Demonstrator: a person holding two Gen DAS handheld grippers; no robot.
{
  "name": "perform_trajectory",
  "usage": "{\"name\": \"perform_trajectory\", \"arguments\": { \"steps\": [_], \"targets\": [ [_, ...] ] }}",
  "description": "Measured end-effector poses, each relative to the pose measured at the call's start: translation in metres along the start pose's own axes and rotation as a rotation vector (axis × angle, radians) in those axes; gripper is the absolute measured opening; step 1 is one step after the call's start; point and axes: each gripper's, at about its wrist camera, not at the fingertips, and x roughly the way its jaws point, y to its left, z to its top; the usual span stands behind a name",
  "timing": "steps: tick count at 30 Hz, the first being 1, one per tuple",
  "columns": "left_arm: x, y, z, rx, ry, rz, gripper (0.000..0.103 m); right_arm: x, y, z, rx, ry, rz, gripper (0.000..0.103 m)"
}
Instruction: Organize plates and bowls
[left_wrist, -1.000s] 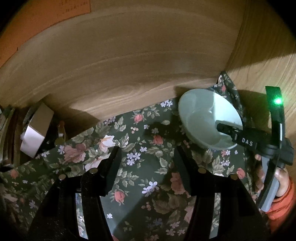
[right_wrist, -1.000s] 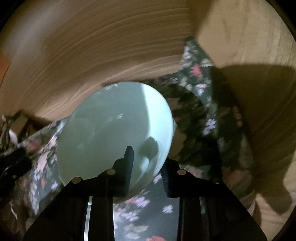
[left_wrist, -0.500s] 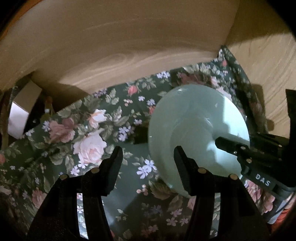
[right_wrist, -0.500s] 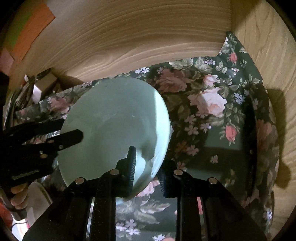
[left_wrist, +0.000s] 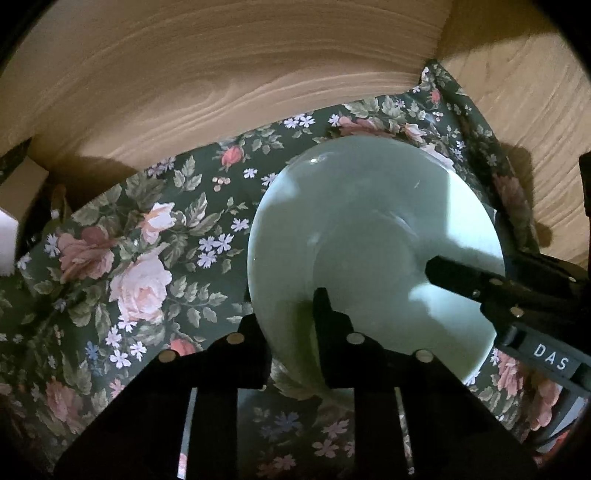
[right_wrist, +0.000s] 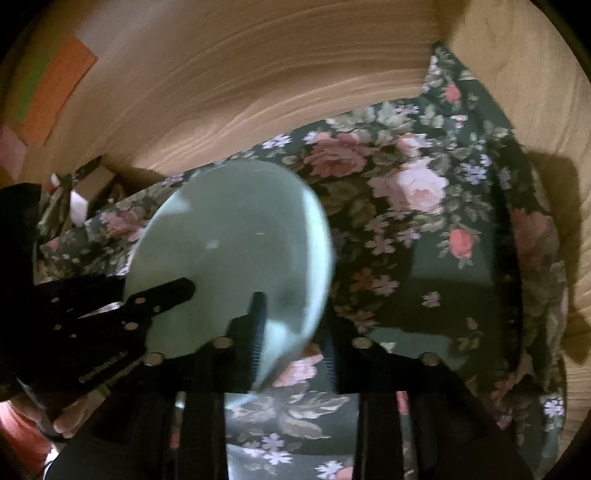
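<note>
Bowl (left_wrist: 373, 236) sits above the floral cloth (left_wrist: 147, 258), both tools – left tool (left_wrist: 291, 332), right tool (right_wrist: 291, 332) – pinching its rim; we should move them together, keeping it level.

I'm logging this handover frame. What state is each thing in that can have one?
Pale green bowl: upright, gripped at its rim by both grippers, over the floral cloth.
Left gripper: shut on the bowl's near rim.
Right gripper: shut on the bowl's rim.
Floral cloth: spread flat, rumpled at the wooden wall.
</note>
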Motion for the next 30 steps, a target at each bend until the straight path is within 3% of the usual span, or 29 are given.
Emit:
{"name": "perform_trajectory", "arguments": {
  "steps": [8,30],
  "targets": [
    [-0.017,0.003,-0.003,0.010,-0.032,-0.006,0.019,-0.008,0.019,-0.003,-0.044,-0.039,-0.035,0.022],
    [-0.132,0.023,-0.052,-0.064,-0.242,-0.009,0.019,-0.093,0.083,-0.023,-0.156,-0.244,-0.002,0.022]
  ]
}}
